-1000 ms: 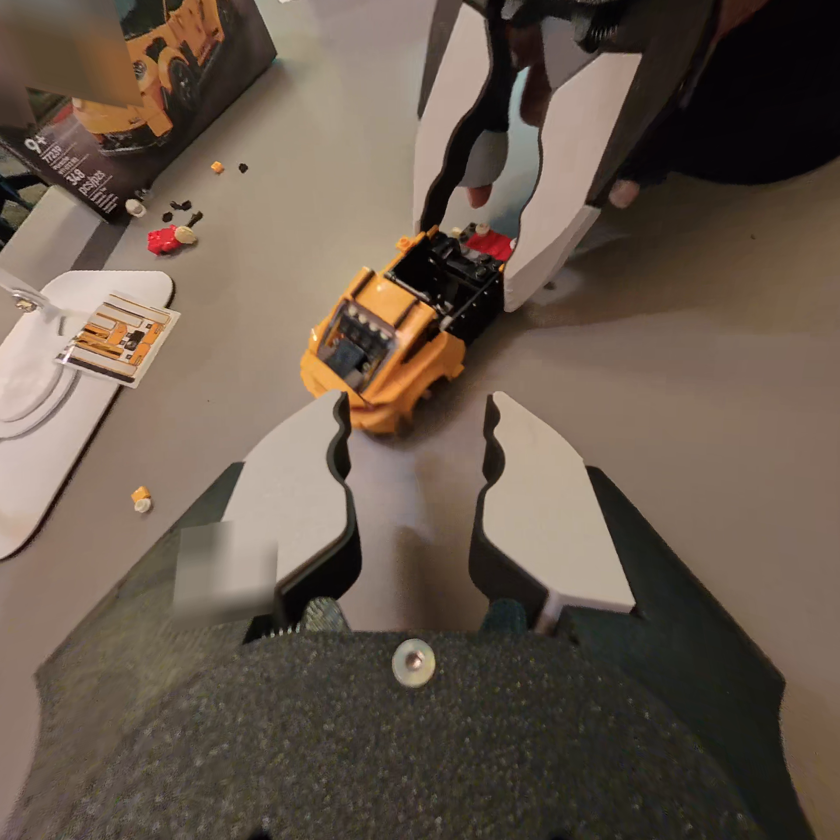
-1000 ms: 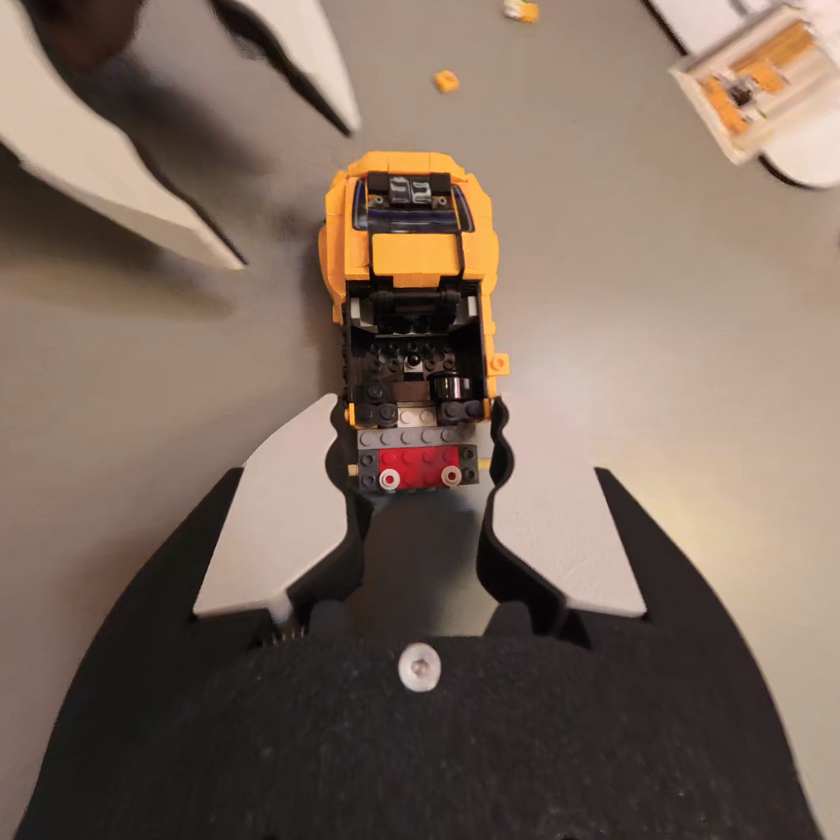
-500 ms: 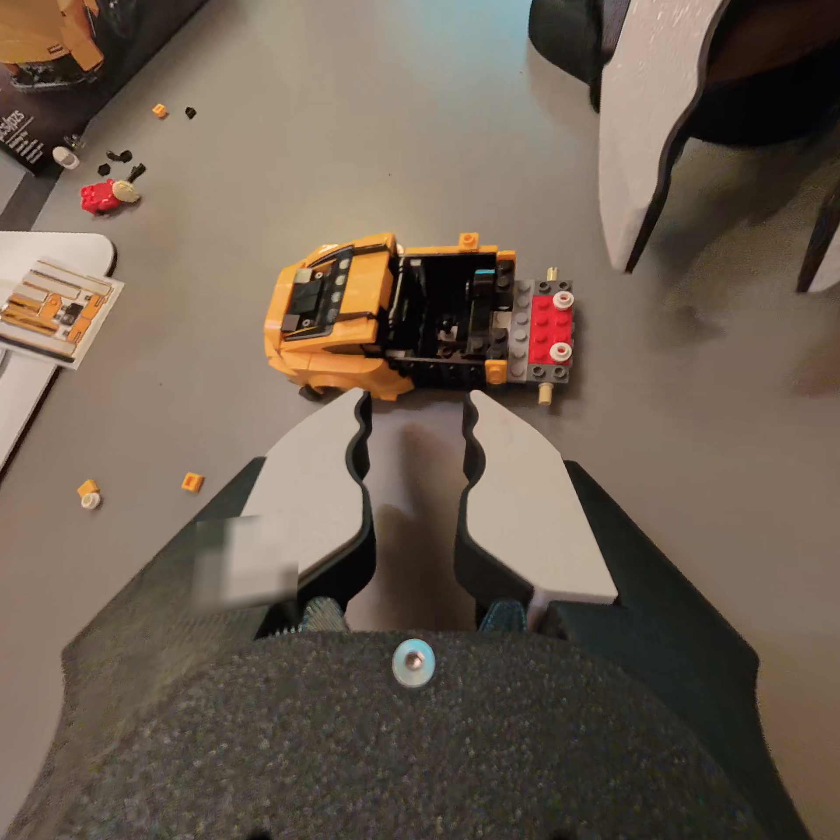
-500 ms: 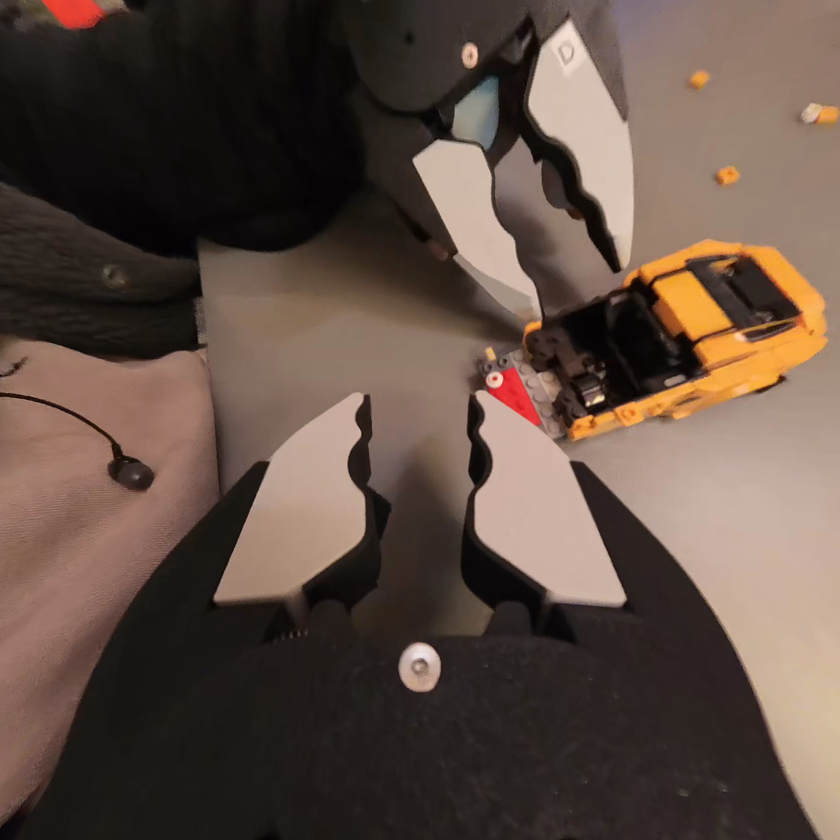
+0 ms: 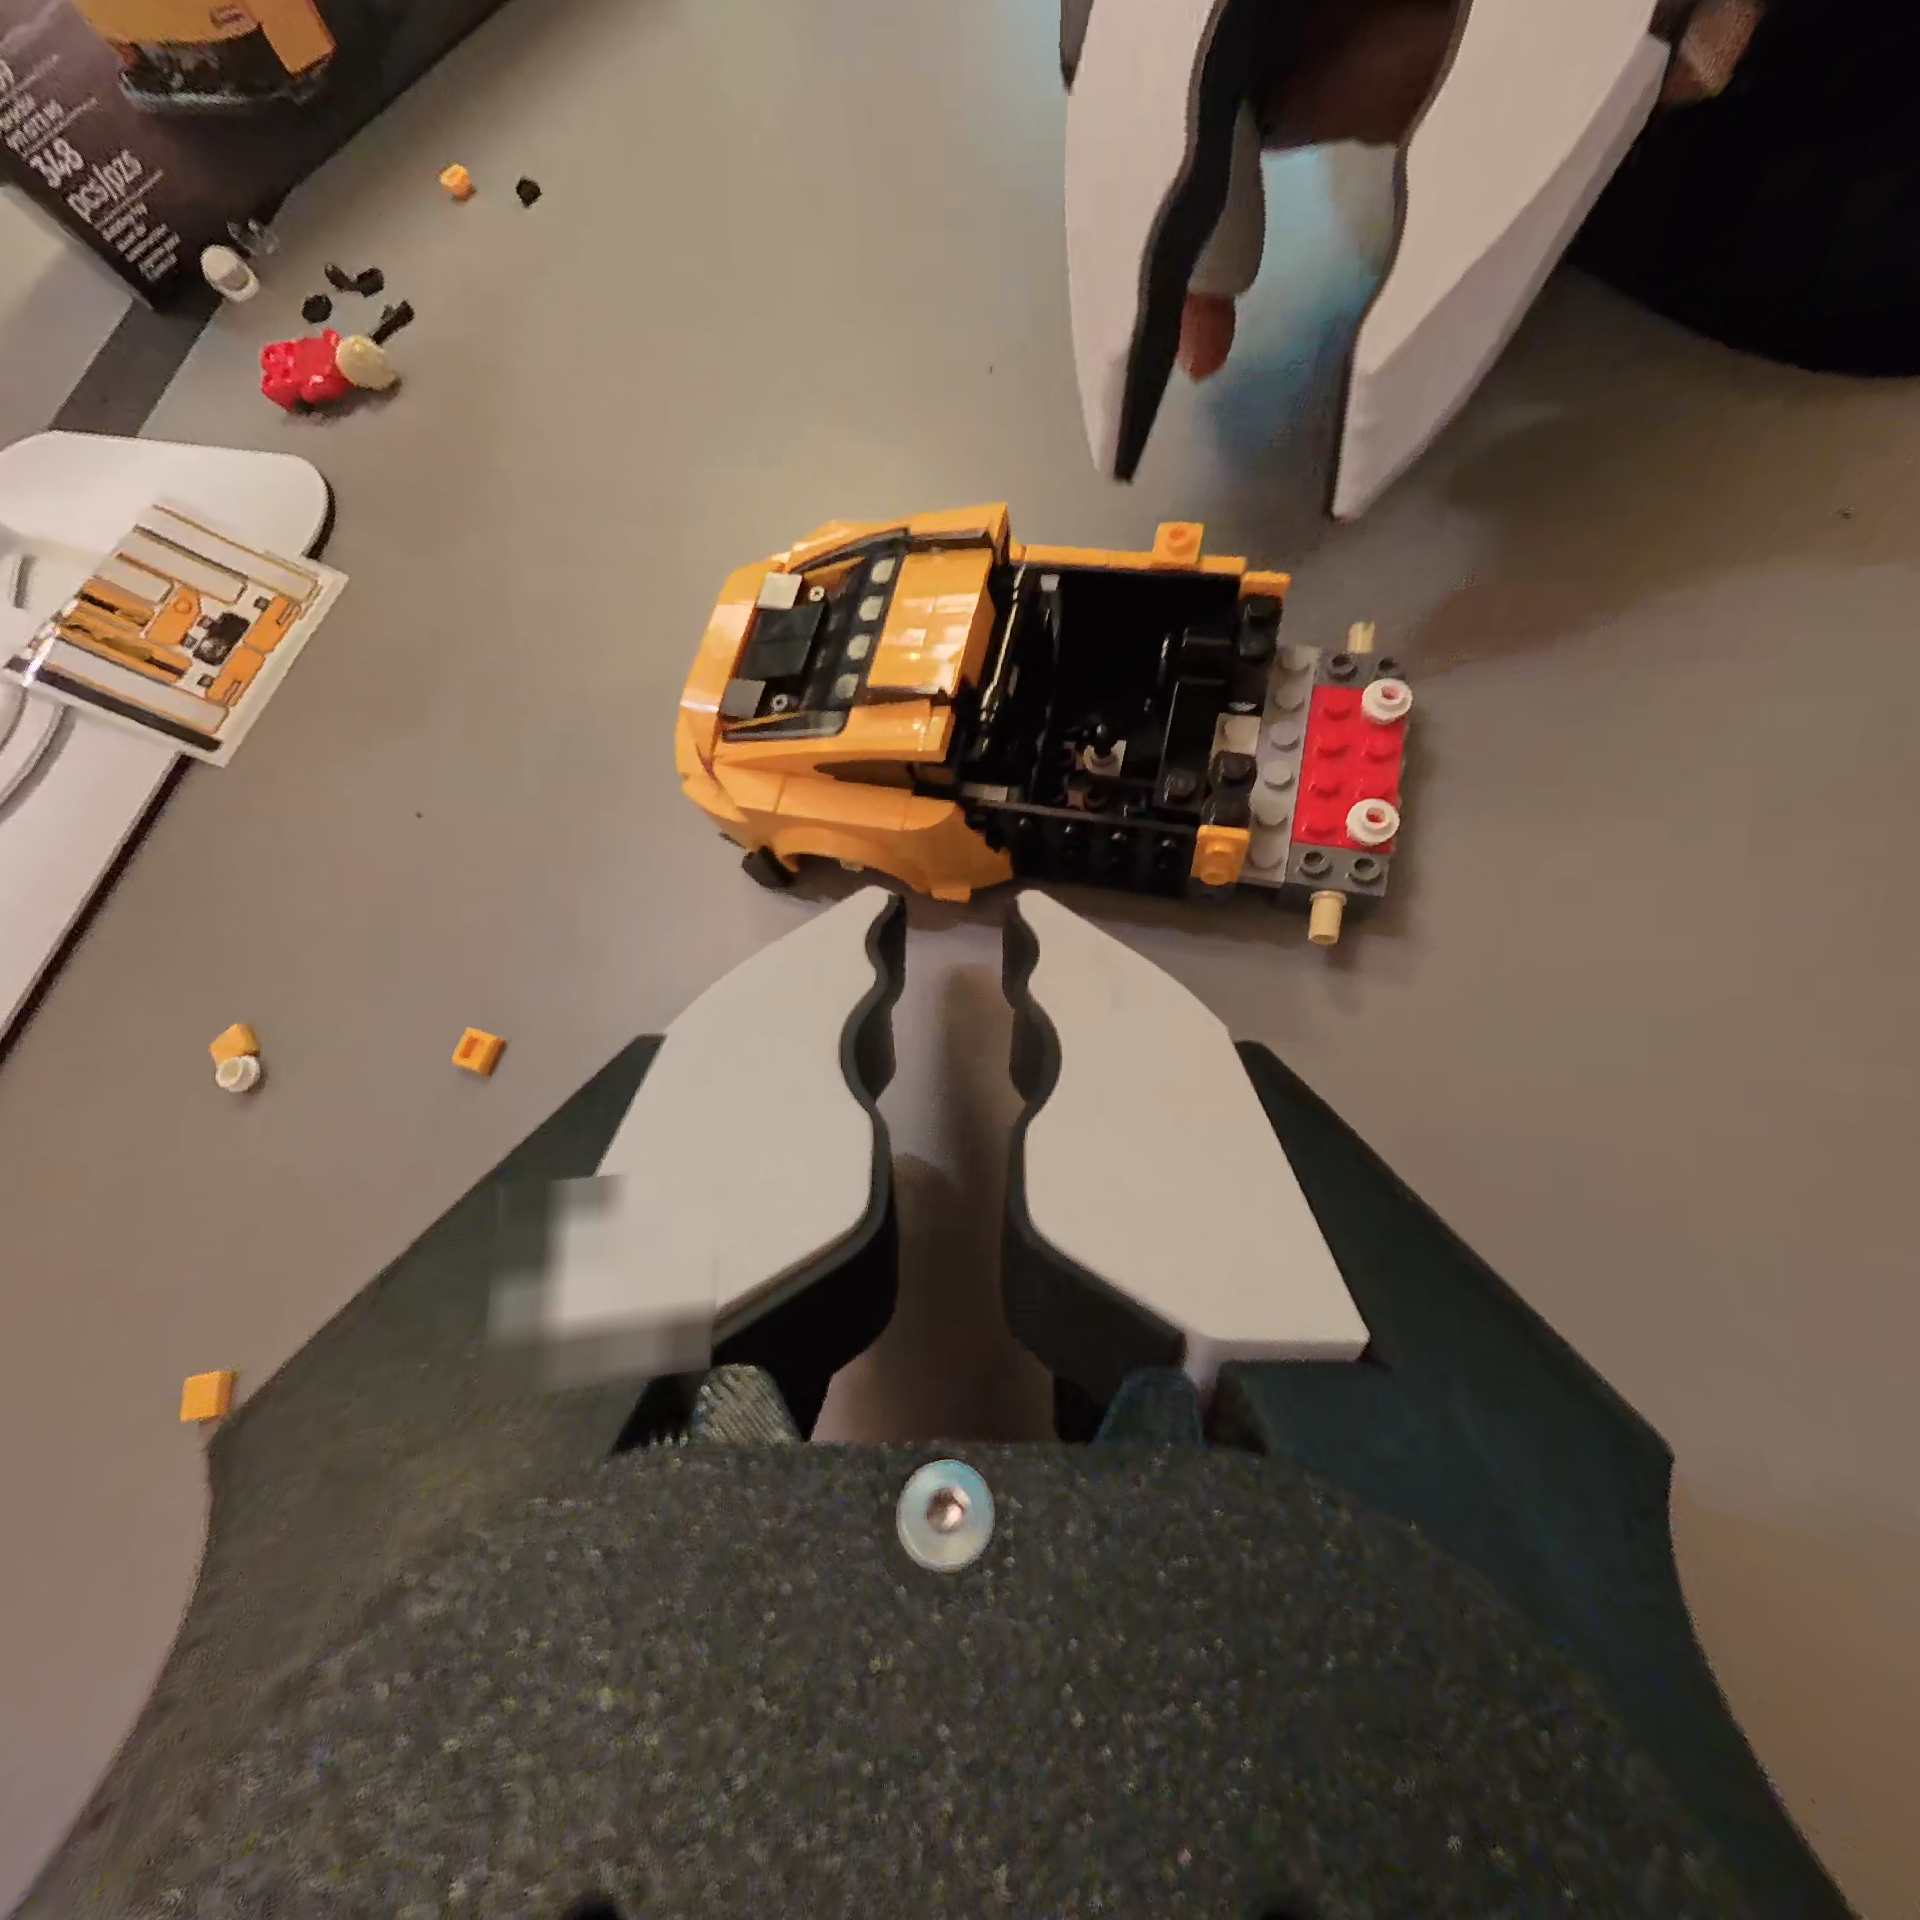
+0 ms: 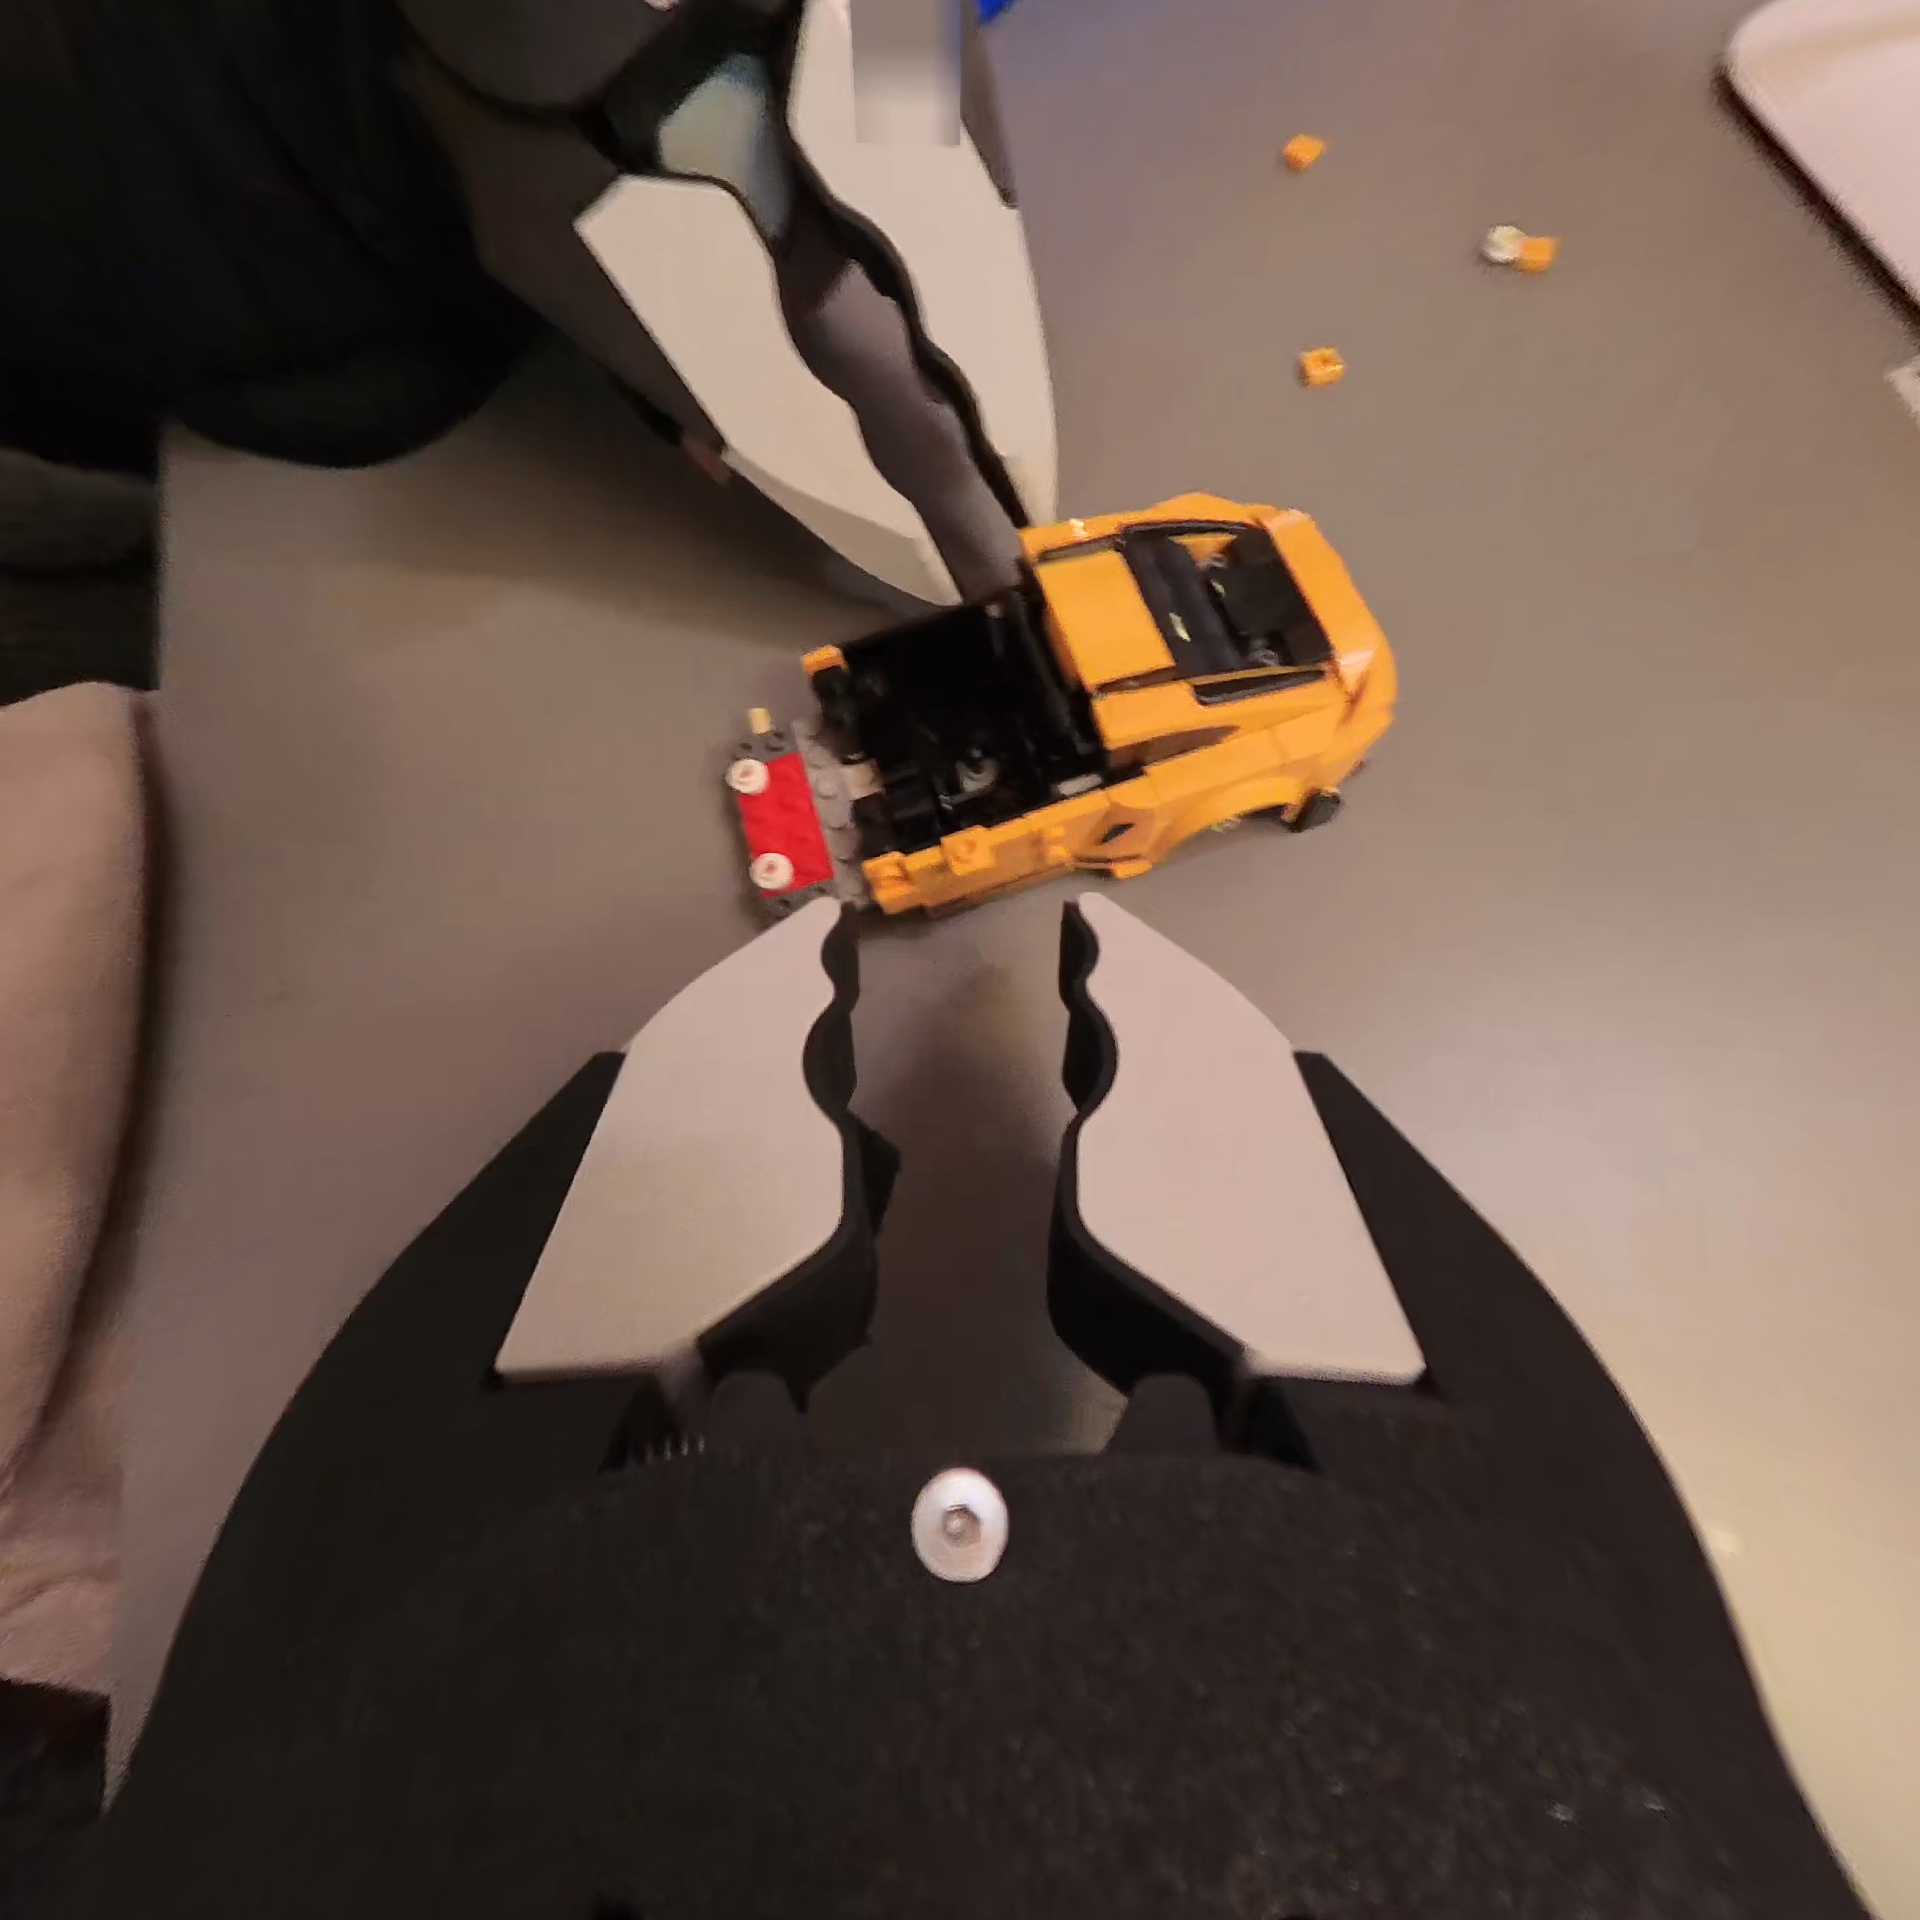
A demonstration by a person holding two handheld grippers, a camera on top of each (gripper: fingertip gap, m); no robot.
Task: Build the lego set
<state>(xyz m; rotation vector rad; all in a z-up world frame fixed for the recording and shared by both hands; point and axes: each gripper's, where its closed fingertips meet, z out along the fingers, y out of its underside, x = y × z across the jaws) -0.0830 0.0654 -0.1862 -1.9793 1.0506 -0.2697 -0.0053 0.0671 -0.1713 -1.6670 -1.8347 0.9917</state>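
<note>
On the grey table (image 5: 623, 727), a sticker sheet (image 5: 177, 634) on a white board (image 5: 62, 831) and loose small bricks (image 5: 312, 364) are seen at far left. The left gripper (image 5: 951, 914) is held narrowly parted with nothing between its fingers, just short of the orange brick car (image 5: 883, 727). The car lies mid-table, its red plate (image 5: 1345, 769) rightward. Beyond it, the right gripper (image 5: 1236, 488) is held wider apart, likewise bare.

Both wrist cameras are looking steeply down at a grey table, close above an orange brick car (image 5: 935, 727) (image 6: 1143, 707). Each is facing the car's opposite long side, sharing the car and seeing the other gripper beyond it.
</note>
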